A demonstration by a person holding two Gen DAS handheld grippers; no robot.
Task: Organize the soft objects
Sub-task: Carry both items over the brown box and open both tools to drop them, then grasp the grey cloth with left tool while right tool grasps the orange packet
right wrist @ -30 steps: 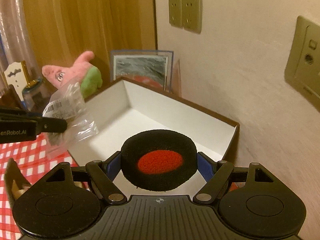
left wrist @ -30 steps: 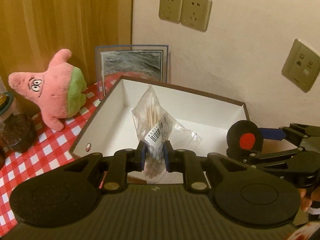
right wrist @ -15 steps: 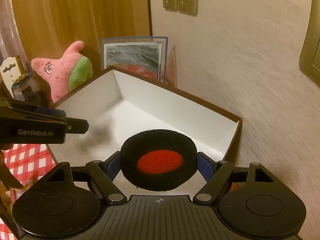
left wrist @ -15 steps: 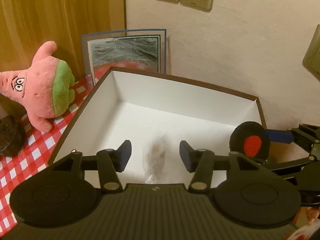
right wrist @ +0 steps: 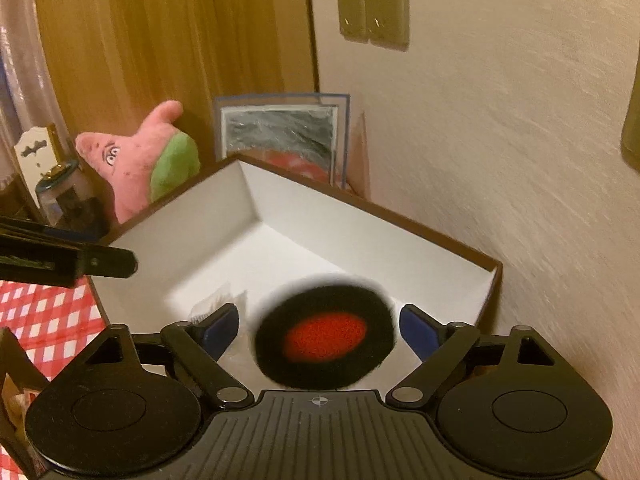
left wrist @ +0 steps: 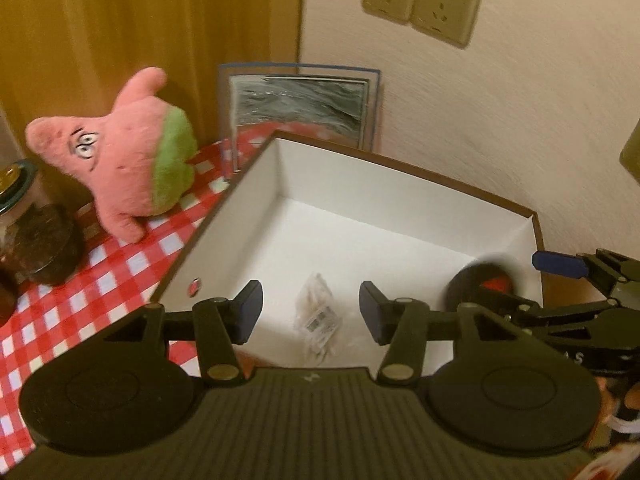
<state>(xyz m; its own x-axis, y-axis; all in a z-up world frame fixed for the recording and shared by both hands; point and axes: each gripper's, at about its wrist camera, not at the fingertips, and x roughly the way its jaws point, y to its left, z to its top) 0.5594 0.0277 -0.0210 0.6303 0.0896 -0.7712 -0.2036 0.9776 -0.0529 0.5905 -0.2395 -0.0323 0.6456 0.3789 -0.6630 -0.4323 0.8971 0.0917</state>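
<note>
A white box with a brown rim (left wrist: 404, 168) (right wrist: 360, 204) stands against the wall. A clear bag of cotton swabs (left wrist: 318, 322) lies on its floor, below my open left gripper (left wrist: 311, 312), whose pads are apart from it. My right gripper (right wrist: 319, 326) hangs over the box's right part and its jaws are opening. The black foam pad with a red centre (right wrist: 324, 340) sits blurred between them, with gaps to both pads. The left wrist view shows the foam pad (left wrist: 486, 280) as a blur by the right gripper's fingers (left wrist: 558, 263). A pink and green starfish plush (left wrist: 124, 160) (right wrist: 140, 160) leans left of the box.
A red and white checked cloth (left wrist: 80, 300) covers the table. A framed picture (left wrist: 300, 106) leans on the wall behind the box. Dark glass jars (left wrist: 32, 236) stand at the far left. Wall sockets (left wrist: 420, 4) sit above. The left gripper's finger (right wrist: 72, 258) crosses the right wrist view.
My left gripper opened and the swab bag dropped onto the box floor. The right gripper's jaws have spread off the foam pad, which now looks blurred and slightly lower.
</note>
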